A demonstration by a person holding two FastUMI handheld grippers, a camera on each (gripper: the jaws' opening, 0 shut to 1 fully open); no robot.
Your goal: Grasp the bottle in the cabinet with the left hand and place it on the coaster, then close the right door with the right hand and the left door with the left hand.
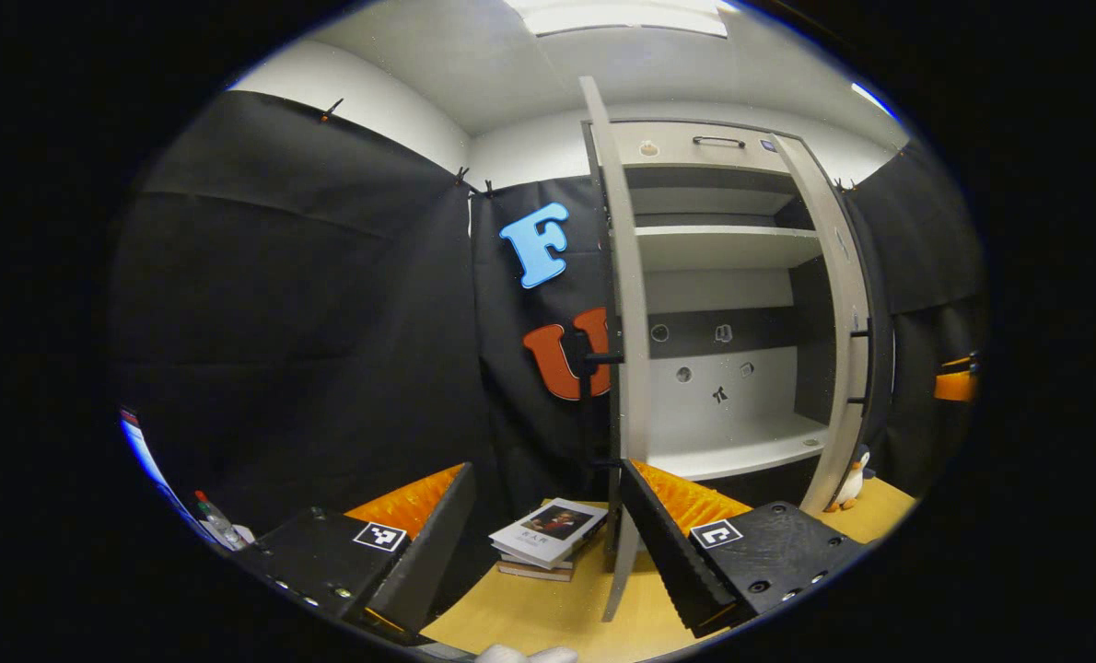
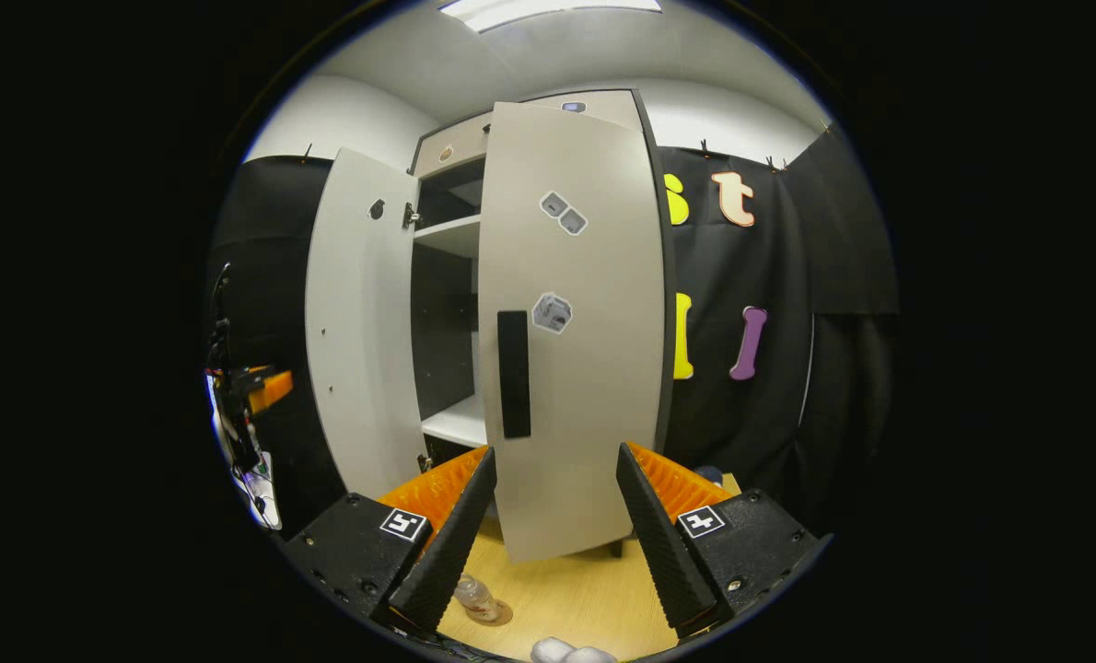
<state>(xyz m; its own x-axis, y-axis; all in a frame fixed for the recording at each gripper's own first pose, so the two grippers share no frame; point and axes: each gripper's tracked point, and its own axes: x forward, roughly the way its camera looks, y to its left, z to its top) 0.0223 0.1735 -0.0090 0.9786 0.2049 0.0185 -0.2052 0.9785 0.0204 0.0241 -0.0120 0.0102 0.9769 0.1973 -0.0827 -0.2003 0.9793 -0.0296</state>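
In the right gripper view a clear bottle [image 2: 474,596] stands upright on a round coaster [image 2: 498,613] on the wooden table, just beside my right gripper's left finger. My right gripper [image 2: 553,516] is open, and the cabinet's right door [image 2: 576,368] with its black handle [image 2: 513,373] hangs partly swung in just beyond its fingers. The left door [image 2: 359,322] stands wide open. In the left gripper view my left gripper [image 1: 548,543] is open, and the left door [image 1: 623,322] shows edge-on above its right finger. The cabinet shelves [image 1: 732,451] are bare.
Stacked books [image 1: 548,536] lie on the wooden table [image 1: 548,612] left of the left door's foot. A small penguin toy [image 1: 852,479] stands by the right door [image 1: 841,313]. A stand with cables [image 2: 235,405] is at the far left.
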